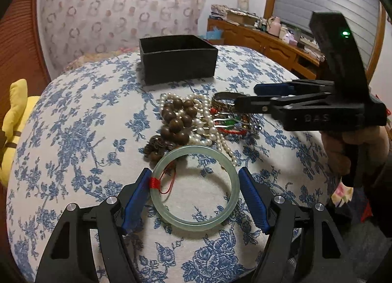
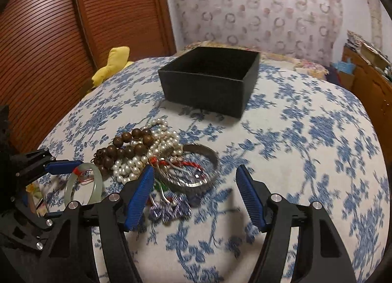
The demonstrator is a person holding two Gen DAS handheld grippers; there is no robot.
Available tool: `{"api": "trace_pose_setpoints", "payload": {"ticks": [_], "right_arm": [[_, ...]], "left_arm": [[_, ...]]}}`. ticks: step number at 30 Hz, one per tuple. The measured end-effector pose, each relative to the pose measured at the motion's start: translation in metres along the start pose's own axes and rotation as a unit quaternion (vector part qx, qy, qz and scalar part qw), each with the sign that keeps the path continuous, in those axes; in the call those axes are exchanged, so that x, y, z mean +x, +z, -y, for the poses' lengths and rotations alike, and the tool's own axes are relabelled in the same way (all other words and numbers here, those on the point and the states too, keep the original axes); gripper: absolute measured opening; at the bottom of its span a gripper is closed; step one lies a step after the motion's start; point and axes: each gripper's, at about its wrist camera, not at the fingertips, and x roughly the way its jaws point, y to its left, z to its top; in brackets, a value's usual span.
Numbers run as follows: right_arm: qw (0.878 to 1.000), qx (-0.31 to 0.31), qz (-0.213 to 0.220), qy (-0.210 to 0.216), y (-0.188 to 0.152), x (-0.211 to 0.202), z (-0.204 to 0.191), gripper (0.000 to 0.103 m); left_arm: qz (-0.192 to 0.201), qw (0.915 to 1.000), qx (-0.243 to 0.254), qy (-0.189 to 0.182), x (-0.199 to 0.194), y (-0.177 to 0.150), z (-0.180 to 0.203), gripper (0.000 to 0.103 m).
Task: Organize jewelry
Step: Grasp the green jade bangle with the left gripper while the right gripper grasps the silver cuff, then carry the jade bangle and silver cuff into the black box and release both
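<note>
A pale green jade bangle [image 1: 196,188] with a red thread lies flat on the floral cloth between my left gripper's [image 1: 194,177] open fingers; it also shows in the right wrist view [image 2: 84,183]. Behind it lies a pile: brown wooden beads [image 1: 177,117], white pearls [image 1: 203,109], red cords and a metal cuff bangle [image 2: 196,169]. My right gripper [image 2: 194,176] is open, its fingers either side of the cuff, just above it. It shows from the side in the left wrist view [image 1: 245,97]. An open black box [image 1: 177,58] stands behind the pile; it also shows in the right wrist view [image 2: 210,79].
The blue floral cloth [image 1: 80,135] covers a rounded surface. A yellow plush toy [image 1: 14,121] lies at its left edge. A wooden slatted door [image 2: 49,37] stands at the left and a cluttered wooden cabinet [image 1: 264,37] at the back right.
</note>
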Motion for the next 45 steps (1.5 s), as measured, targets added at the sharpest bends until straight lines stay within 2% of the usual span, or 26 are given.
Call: {"api": "trace_pose_setpoints", "payload": {"ticks": [4,6,9,16,23,31,36,45], "right_arm": [[1.0,-0.004,-0.023,0.014,0.007,0.013,0.0,0.071],[0.999,-0.006,-0.034,0.021,0.009,0.019,0.001,0.065],[0.999,-0.014,-0.035,0.02,0.01,0.022,0.001,0.063],[1.0,-0.024,-0.003,0.017,0.01,0.005,0.002,0.063],[0.999,-0.024,0.035,0.013,0.026,-0.017,0.01,0.063],[0.998,-0.022,0.049,0.011,0.034,-0.024,0.019,0.063],[0.997,-0.04,0.064,-0.01,0.032,-0.029,0.016,0.063],[0.997,-0.035,0.072,-0.024,0.049,-0.026,0.029,0.063]], "left_arm": [[0.007,0.9999,-0.008,-0.001,-0.003,0.001,-0.004,0.069],[0.009,0.9999,-0.013,-0.001,-0.005,0.002,-0.006,0.069],[0.015,0.9998,-0.016,0.0,-0.007,0.005,-0.009,0.069],[0.029,0.9994,-0.018,0.005,-0.01,0.017,-0.015,0.069],[0.05,0.9987,-0.011,0.006,-0.011,0.045,-0.019,0.069],[0.065,0.9977,-0.019,0.005,-0.003,0.075,-0.031,0.069],[0.067,0.9975,-0.021,0.011,0.005,0.088,-0.04,0.069],[0.076,0.9969,-0.013,0.015,0.028,0.136,-0.046,0.069]]}}
